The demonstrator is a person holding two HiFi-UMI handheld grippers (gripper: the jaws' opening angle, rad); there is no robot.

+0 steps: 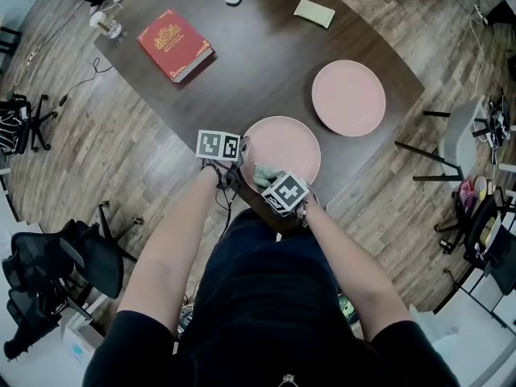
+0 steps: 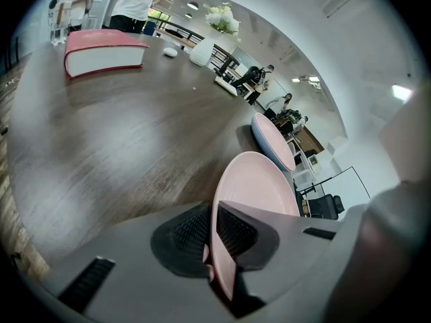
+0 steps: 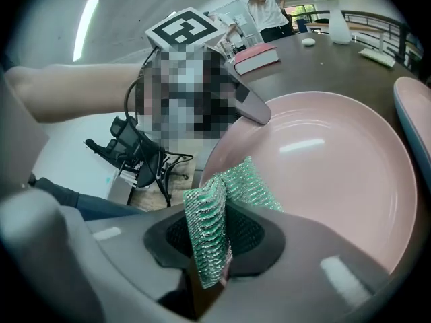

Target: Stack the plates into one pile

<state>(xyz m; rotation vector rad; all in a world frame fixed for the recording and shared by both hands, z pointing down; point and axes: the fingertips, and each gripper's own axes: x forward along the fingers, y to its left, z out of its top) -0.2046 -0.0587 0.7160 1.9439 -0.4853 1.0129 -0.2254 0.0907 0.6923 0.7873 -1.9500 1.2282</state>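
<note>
At the desk's (image 1: 242, 71) near edge the left gripper (image 2: 215, 239) pinches the rim of the nearer pink plate (image 1: 288, 145), the right gripper (image 3: 212, 242) clamps a green glittery cloth (image 3: 244, 180) above it, the second plate (image 1: 348, 97) lies apart by the right edge, and a red book (image 1: 174, 43) near the far left corner.

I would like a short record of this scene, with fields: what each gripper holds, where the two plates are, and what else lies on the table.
left gripper: shut on the rim of the near pink plate
right gripper: shut on a green scrubbing cloth, beside the same plate
far pink plate: flat on the table, apart from the near one
pile: not yet made
other things: red book, glass, pale pad
</note>
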